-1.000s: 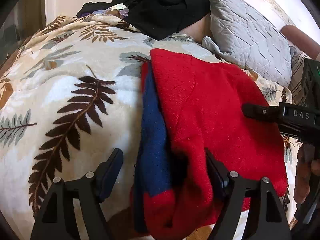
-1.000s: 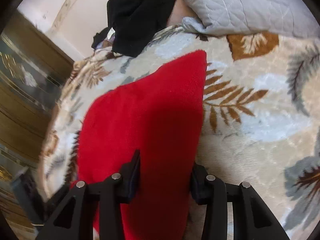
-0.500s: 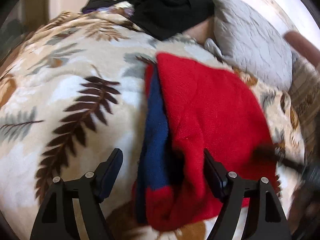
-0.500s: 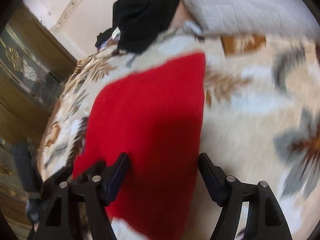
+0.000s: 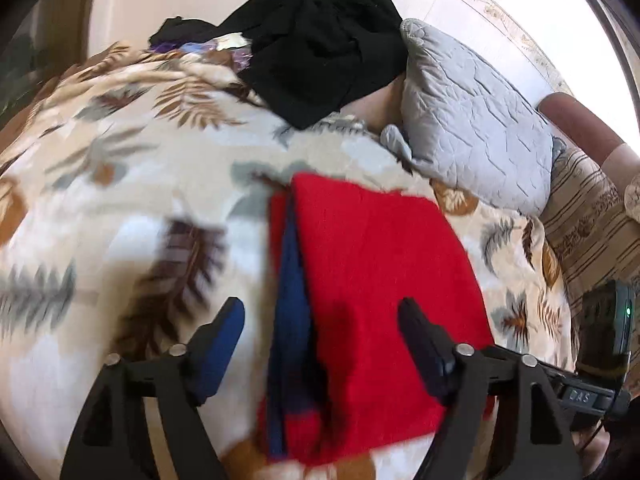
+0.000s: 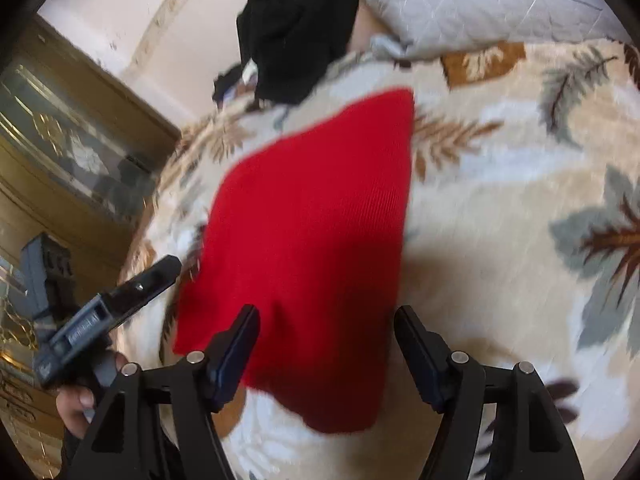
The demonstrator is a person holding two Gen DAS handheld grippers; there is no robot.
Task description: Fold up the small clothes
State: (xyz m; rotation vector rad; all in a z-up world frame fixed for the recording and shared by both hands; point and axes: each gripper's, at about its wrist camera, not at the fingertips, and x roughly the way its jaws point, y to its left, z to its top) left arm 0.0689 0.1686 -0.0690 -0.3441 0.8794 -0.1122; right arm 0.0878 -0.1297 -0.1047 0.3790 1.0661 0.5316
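Observation:
A folded red garment with a dark blue strip along its left edge lies flat on the leaf-patterned blanket. My left gripper is open and empty, held just above the garment's near end. In the right wrist view the same red garment lies ahead. My right gripper is open and empty above the garment's near right corner. The left gripper's body shows at the left of that view.
A black pile of clothes sits at the far end of the bed beside a grey quilted pillow. A striped cushion is at the right. A gilded wooden cabinet stands beyond the bed's left edge.
Both grippers have drawn back from the garment. The right gripper has opened wider and let go of the red fabric, which now lies flat.

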